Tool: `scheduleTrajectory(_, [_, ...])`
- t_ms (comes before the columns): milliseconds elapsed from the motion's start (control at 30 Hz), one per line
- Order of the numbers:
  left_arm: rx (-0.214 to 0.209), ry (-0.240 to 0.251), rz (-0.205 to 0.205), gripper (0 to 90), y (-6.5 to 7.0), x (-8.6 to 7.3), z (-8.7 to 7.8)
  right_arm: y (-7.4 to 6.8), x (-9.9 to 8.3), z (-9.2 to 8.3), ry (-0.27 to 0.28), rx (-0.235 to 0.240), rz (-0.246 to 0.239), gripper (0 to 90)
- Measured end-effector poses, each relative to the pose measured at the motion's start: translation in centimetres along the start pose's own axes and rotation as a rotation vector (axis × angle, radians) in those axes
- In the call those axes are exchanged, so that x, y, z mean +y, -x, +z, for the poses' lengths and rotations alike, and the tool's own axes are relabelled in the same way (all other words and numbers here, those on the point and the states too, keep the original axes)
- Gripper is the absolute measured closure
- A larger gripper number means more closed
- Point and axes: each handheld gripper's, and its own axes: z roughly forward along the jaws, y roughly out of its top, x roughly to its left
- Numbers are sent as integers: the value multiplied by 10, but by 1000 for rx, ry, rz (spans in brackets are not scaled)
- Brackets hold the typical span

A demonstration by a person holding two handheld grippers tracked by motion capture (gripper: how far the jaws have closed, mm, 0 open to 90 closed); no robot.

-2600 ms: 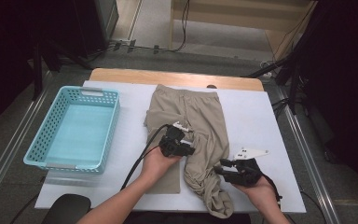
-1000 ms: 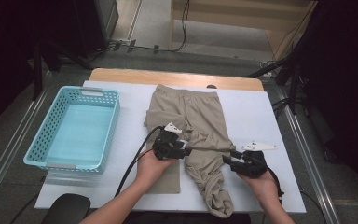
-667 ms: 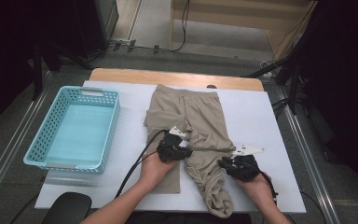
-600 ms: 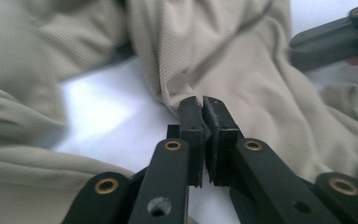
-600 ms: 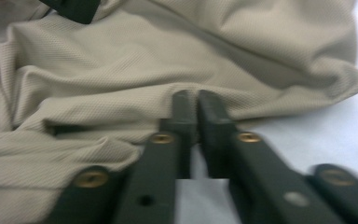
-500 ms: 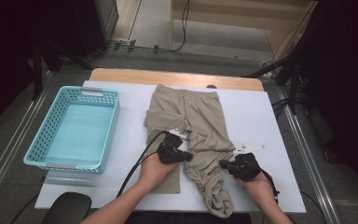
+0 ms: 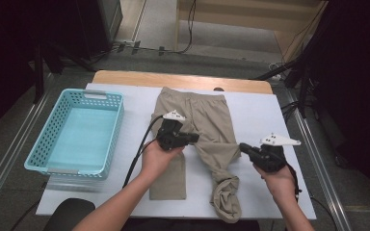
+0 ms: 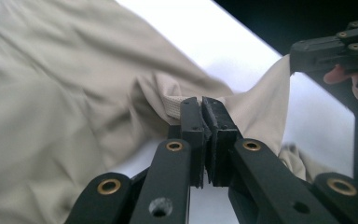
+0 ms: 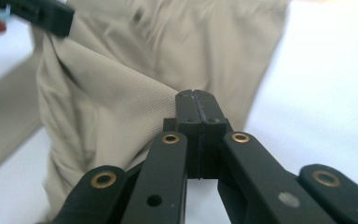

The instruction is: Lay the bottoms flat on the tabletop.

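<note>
Beige trousers lie on the white table, waistband at the far side. One leg lies flat toward me; the other is twisted, with its end bunched near the front edge. My left gripper is shut on a fold of that leg; in the left gripper view its jaws pinch a seam of the trousers at the left gripper. My right gripper is shut on the same leg's other edge, seen as the right gripper closed on the trousers. The cloth hangs raised between both.
A light blue plastic basket stands empty at the table's left. A wooden board edge runs along the far side. Cables trail from both grippers. A dark round object sits by the front left corner.
Both grippers have closed on the twisted trouser leg and risen a little, lifting the cloth between them off the table.
</note>
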Motion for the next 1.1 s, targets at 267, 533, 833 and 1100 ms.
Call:
scheduleTrajectory(267, [73,22,-17,879,-27,44,11,26,38,22,62,-57,17,879])
scheduleTrajectory(533, [95,-27,-27,582,-37,44,29,35,39,58,12,-87,24,676])
scheduleTrajectory(833, [66,-95,-11,480,-26,22,17,19,0,31,-51,-7,36,598])
scheduleTrajectory(1100, [55,-127,17,424,-19,5,1,0,-38,11,-114,57,63,508])
